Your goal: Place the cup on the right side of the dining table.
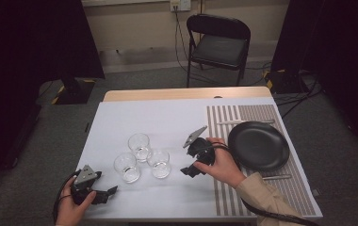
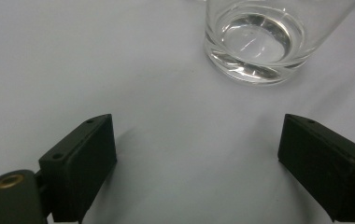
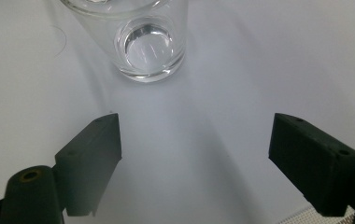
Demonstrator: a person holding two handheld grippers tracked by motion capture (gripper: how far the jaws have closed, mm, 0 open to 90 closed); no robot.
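Resting low on the white counter [image 1: 167, 120], both hand-held grippers are spread wide and empty: the left [image 1: 102, 194] near the front edge, the right [image 1: 190, 165] just beside the three glasses [image 1: 142, 157] clustered mid-counter. Crowding is the likely hazard; closing on one glass could knock its neighbours, and smooth glass may slip. A black plate [image 1: 258, 145] sits right.

Am wearing tan sleeve [image 1: 262, 190] on right arm; am carrying black grippers, left gripper [image 1: 102, 195] and right gripper [image 1: 190, 157], grey three-cornered plates topping both, black cables trailing.
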